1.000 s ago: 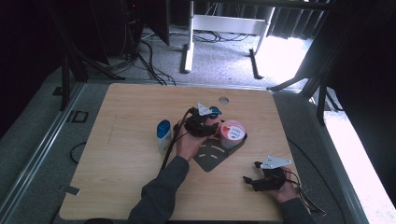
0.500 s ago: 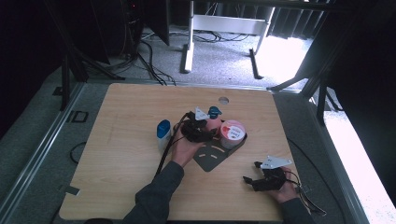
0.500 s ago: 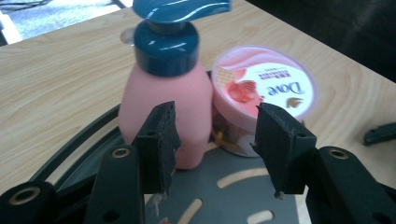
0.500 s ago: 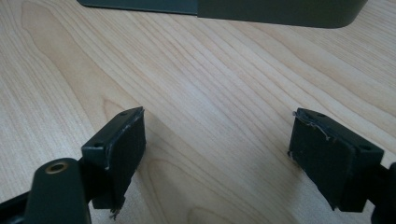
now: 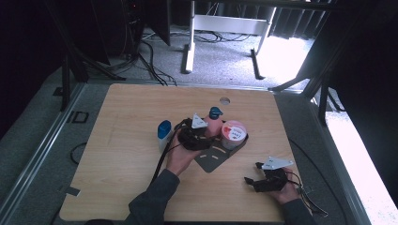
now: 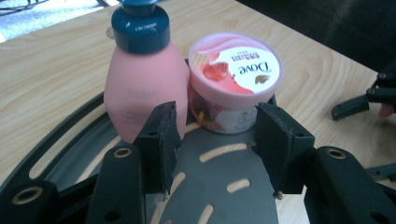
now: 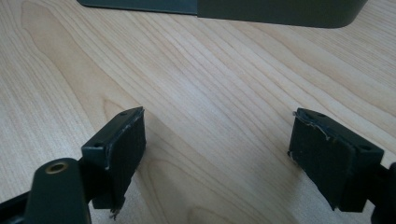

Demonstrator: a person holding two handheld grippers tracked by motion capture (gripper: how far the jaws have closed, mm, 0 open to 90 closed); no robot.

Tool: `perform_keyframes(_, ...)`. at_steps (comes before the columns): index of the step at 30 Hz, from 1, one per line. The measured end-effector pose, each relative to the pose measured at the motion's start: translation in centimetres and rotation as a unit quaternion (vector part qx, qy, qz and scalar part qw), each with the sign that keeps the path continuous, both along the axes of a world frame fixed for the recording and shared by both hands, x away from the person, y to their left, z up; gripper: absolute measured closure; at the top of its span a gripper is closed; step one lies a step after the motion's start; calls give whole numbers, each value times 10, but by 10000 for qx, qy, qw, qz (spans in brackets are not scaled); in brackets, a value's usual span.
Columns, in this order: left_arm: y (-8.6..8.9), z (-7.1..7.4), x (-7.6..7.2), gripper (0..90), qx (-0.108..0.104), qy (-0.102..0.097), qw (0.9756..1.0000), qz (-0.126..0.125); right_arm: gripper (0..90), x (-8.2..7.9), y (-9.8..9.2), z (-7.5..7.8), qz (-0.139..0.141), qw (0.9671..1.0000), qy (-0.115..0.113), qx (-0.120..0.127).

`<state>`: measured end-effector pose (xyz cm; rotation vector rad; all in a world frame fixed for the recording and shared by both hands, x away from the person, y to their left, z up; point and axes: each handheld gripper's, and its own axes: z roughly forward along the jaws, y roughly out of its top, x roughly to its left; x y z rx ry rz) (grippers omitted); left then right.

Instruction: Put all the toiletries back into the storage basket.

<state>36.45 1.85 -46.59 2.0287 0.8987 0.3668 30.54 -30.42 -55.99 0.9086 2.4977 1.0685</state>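
A pink bottle (image 6: 140,88) with a dark blue cap stands upright in a dark grey slotted tray (image 6: 224,186), touching a pink Dove tub (image 6: 233,79) on its right. My left gripper (image 6: 217,116) sits low over the tray just short of both. Its jaws have just been closing a little but stand open, with nothing between the pads. From above, the bottle (image 5: 213,123) and the tub (image 5: 233,132) stand at the tray's (image 5: 213,161) far end, with the left gripper (image 5: 206,139) close beside them. My right gripper (image 5: 252,173) rests open on the bare wood (image 7: 210,93) near the front right.
A white bottle with a blue cap (image 5: 164,131) is on the table just left of the left hand. A round hole (image 5: 225,100) marks the table's far side. The tray's dark edge (image 7: 261,11) lies beyond the right gripper (image 7: 217,135). Cables trail off the front right corner.
The left gripper has drawn back toward the person, away from the pink bottle, which stands beside the tub. The right gripper has not moved.
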Motion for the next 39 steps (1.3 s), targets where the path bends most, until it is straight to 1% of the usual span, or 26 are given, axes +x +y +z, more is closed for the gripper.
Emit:
perform_keyframes(3, 3, -1, -4, 496, -5, 20, 10000, -23, 182, 0, 0, 0, 0, 10000, 1, 1)
perform_keyframes(14, 11, 2, -19, 497, 35, -30, 9999, -125, 183, 0, 0, 0, 2, 10000, -6, 0)
perform_keyframes(24, 22, 9, -29, 497, 37, -129, 9999, -89, 183, 0, 0, 0, -7, 10000, -2, 12)
perform_keyframes(34, 37, 8, -37, 497, 113, -69, 9999, 2, 183, 0, 0, 0, 5, 10000, -5, -1)
perform_keyframes(36, 40, 8, -38, 497, 99, -60, 9999, 33, 182, 0, 0, 0, 6, 10000, -6, -1)
perform_keyframes(39, 44, 9, -39, 513, 6, -40, 10000, 81, 183, 0, 0, 0, 6, 10000, -4, 0)
